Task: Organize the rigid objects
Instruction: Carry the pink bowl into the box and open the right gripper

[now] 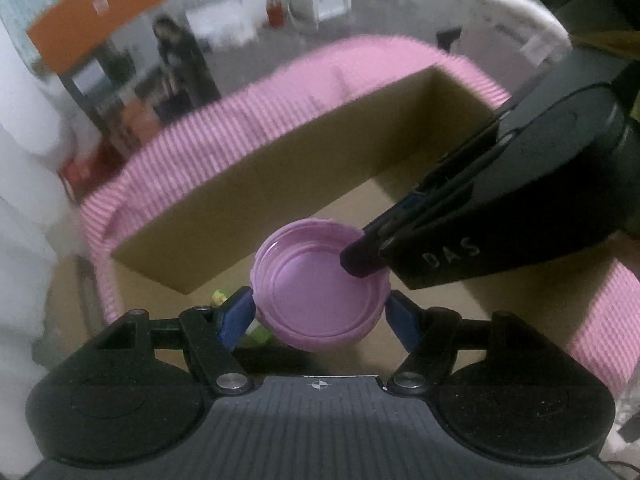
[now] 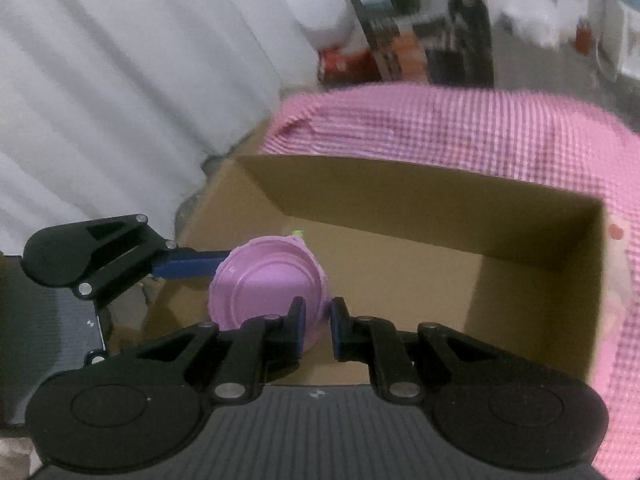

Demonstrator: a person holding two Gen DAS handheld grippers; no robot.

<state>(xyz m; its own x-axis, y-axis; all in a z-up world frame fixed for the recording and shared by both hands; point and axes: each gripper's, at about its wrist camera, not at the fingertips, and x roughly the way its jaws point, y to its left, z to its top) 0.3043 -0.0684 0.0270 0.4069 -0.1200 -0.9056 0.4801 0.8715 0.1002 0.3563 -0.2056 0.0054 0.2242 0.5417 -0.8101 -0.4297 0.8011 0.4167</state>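
lilac lid (image 1: pixel 320 296) round, ridged rim, hollow side up.

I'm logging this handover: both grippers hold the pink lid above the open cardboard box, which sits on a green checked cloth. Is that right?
Not quite: the cloth is pink checked, not green, as the right wrist view shows. The rest stands: the left gripper clamps the lid by its sides, the right gripper pinches its rim, and it hangs above the open box.
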